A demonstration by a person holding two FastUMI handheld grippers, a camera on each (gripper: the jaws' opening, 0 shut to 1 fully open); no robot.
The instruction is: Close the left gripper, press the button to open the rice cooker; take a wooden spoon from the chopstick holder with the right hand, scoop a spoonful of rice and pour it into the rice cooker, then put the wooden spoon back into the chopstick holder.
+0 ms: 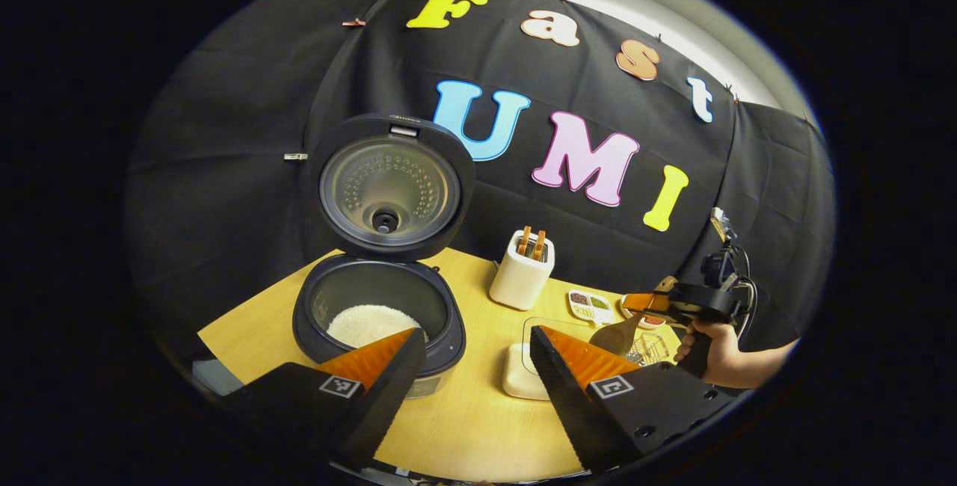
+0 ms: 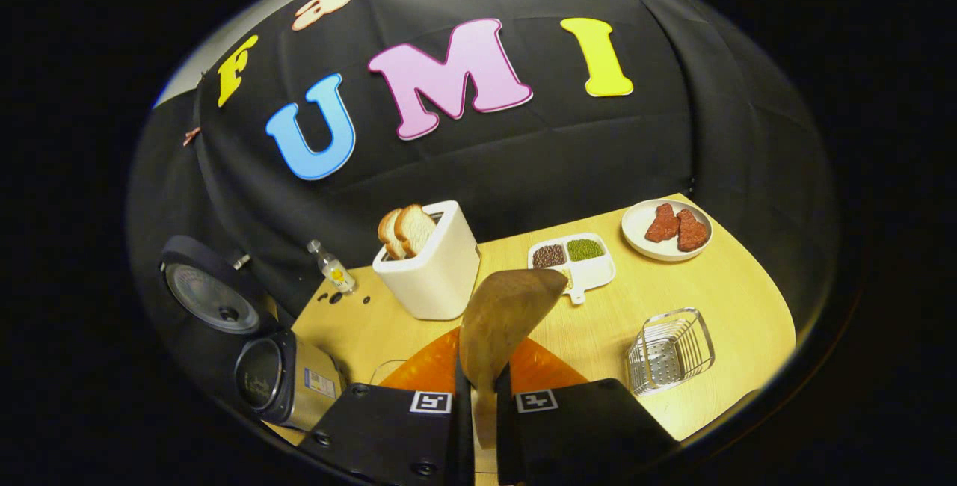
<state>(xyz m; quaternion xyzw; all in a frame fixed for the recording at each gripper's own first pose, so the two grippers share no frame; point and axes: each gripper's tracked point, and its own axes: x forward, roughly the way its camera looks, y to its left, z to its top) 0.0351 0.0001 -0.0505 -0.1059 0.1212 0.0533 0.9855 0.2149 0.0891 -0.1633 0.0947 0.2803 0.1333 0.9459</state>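
Left gripper (image 1: 471, 351): fingers spread wide apart at the bottom of the left gripper view, nothing between them; hangs above the table (image 1: 478, 426), just in front of the cooker.
Right gripper (image 2: 478, 389): fingers drawn together on the spoon's handle, both pressing it; also seen far right in the left gripper view (image 1: 658, 305), held by a hand (image 1: 714, 355).
Spoon (image 2: 502, 314): wooden, bowl up and forward over the table, not in any holder; its bowl blocks part of the seed dish behind it.
Cooker (image 1: 377, 314): lid (image 1: 389, 187) standing open, white rice (image 1: 370, 324) in the pot; left finger covers its front rim. In the right gripper view it sits at the far left edge, distorted and partly cut off (image 2: 288, 381).
Toaster (image 2: 434, 262): white, two bread slices (image 2: 404, 230) sticking up; stands mid-table against the black cloth.
Seed dish (image 2: 587, 265): divided, dark and green fills, just right of the toaster.
Plate (image 2: 635, 228): two red pieces on it, far right corner.
Wire basket (image 2: 669, 351): near right edge, well apart from the plate.
Bottle (image 2: 333, 269): small, left of the toaster; hard to make out.
White tray (image 1: 519, 377): partly hidden behind the left gripper's right finger; contents unclear.
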